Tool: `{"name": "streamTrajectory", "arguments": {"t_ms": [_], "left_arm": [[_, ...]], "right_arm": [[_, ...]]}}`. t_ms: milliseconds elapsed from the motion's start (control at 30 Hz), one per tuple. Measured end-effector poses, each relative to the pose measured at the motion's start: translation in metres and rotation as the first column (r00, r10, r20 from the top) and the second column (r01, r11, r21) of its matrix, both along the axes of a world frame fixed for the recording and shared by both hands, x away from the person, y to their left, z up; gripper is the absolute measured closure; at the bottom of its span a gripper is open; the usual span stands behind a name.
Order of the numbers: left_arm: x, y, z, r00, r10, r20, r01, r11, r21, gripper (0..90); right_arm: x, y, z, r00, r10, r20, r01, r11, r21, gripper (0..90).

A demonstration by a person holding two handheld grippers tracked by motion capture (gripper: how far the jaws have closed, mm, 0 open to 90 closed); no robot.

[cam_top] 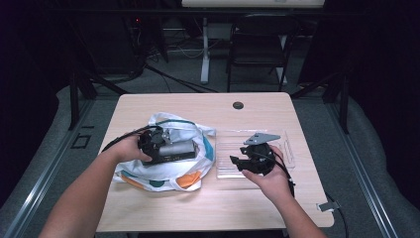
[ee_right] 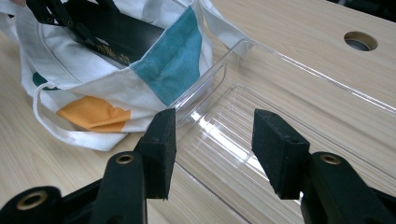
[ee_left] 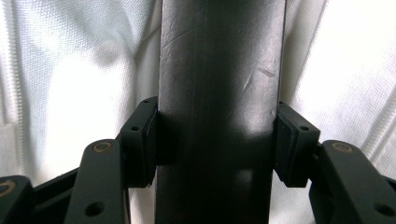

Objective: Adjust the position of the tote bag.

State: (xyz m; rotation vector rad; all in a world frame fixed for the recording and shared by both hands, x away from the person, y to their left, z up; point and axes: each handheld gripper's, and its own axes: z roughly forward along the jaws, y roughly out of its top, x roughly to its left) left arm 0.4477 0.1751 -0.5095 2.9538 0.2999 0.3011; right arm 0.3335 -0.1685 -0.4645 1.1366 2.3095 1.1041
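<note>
A white cloth bag (cam_top: 163, 171) with teal and orange patches lies on the left half of the table. Inside its open mouth is a flat black box (cam_top: 178, 148). My left gripper (cam_top: 168, 151) reaches into the bag, its pads pressed on both sides of that black box (ee_left: 219, 60), with the bag's white cloth (ee_left: 70, 70) behind. My right gripper (cam_top: 236, 161) hovers open over the near left part of a clear plastic tray (cam_top: 225, 148). From the right gripper (ee_right: 212, 149), I see nothing between the jaws, the tray's rim (ee_right: 303, 70) ahead, and the bag (ee_right: 93, 79) with the box (ee_right: 116, 32) at the left.
A round cable hole (cam_top: 238, 105) sits near the table's far edge. A small metal clip (cam_top: 329, 206) lies at the near right corner. Beyond the table stand a dark folding chair (cam_top: 260, 44) and a white desk leg (cam_top: 204, 49).
</note>
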Motion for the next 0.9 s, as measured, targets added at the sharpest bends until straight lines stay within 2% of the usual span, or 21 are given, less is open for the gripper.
{"name": "streamTrajectory", "arguments": {"t_ms": [333, 633, 733, 900], "left_arm": [[-0.005, 0.008, 0.012, 0.9997, 0.008, 0.024, -0.008, 0.9999, -0.014, 43.1], [-0.013, 0.011, 0.039, 0.9971, -0.003, 0.076, 0.007, 0.999, -0.044, 43.1], [-0.015, 0.013, 0.047, 0.9955, -0.016, 0.093, 0.02, 0.999, -0.04, 43.1], [-0.02, 0.014, 0.055, 0.9943, -0.024, 0.104, 0.028, 0.9986, -0.044, 43.2]], "right_arm": [[0.001, 0.0, 0.0, 1.0, 0.002, -0.001, -0.002, 1.0, -0.006, 49.9], [0.001, 0.0, 0.0, 1.0, -0.001, 0.0, 0.001, 1.0, -0.003, 49.9], [0.001, 0.0, 0.0, 1.0, -0.004, 0.0, 0.004, 1.0, -0.004, 49.9], [0.001, -0.001, 0.0, 1.0, -0.005, 0.003, 0.005, 1.0, -0.004, 49.9]]}}
